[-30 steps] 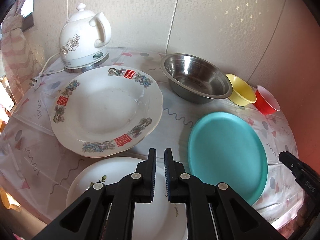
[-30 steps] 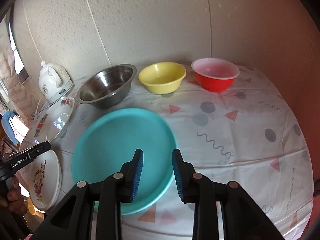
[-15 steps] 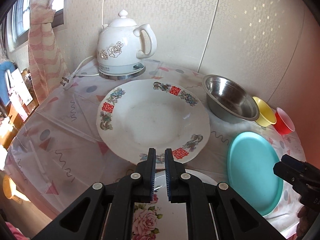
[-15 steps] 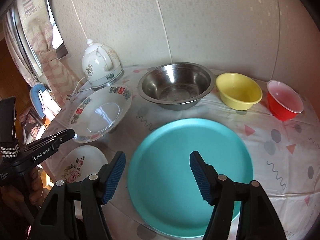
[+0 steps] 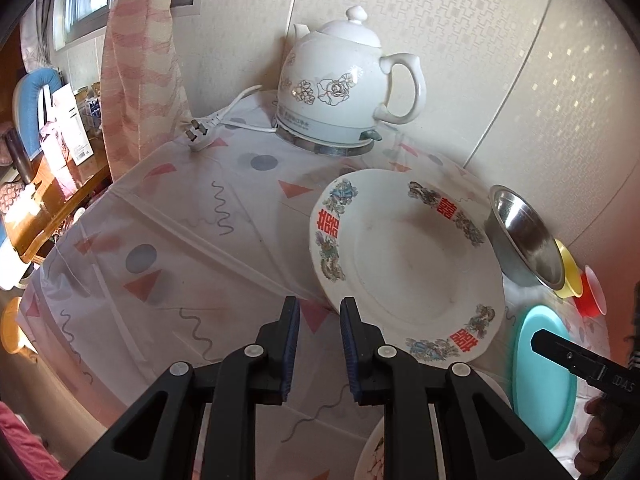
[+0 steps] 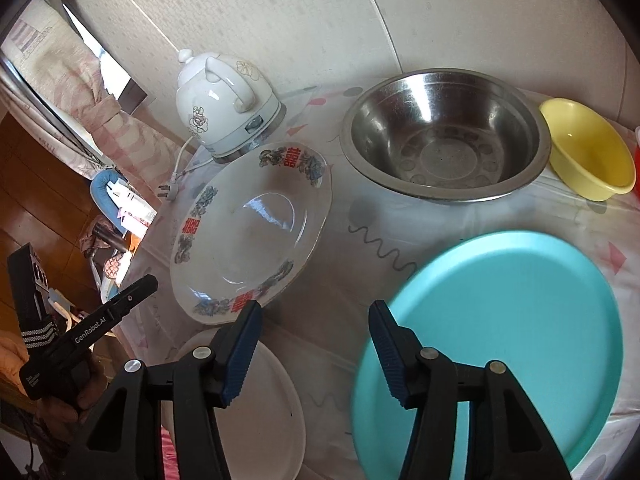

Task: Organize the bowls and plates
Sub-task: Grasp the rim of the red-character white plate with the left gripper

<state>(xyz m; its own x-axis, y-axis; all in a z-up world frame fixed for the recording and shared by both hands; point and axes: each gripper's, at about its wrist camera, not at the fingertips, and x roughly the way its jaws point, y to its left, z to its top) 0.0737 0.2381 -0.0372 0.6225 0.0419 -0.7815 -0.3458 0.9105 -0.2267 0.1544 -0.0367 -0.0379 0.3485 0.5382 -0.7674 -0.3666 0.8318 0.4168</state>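
My left gripper (image 5: 316,312) has its jaws a narrow gap apart, just been opening, nothing between them, only tablecloth (image 5: 192,240) below; it hovers at lower centre of the left view, just beside the near-left rim of the patterned deep plate (image 5: 404,264), so I judge I'm lining up to pinch that rim; my right gripper (image 6: 316,316) has jaws wide apart, just been closing a bit, empty too, bare cloth in the gap; in the right view it sits at bottom centre, between the patterned plate at centre left and the teal plate (image 6: 500,328) at lower right, white floral plate (image 6: 248,396) under its left finger; plates lie flat and separate along the near side, patterned plate's near edge seems to overlap the white one, can't tell if touching; bowls line up at the wall, steel bowl (image 6: 444,140), yellow bowl (image 6: 588,152) just beside it, red bowl (image 5: 592,292) last at right edge of the left view, only a sliver; kettle (image 5: 340,84) and its loose plug (image 5: 198,136) upper centre, out of the way; nothing stacked yet, so my guess is sorting is barely begun, likely plates piled by size.
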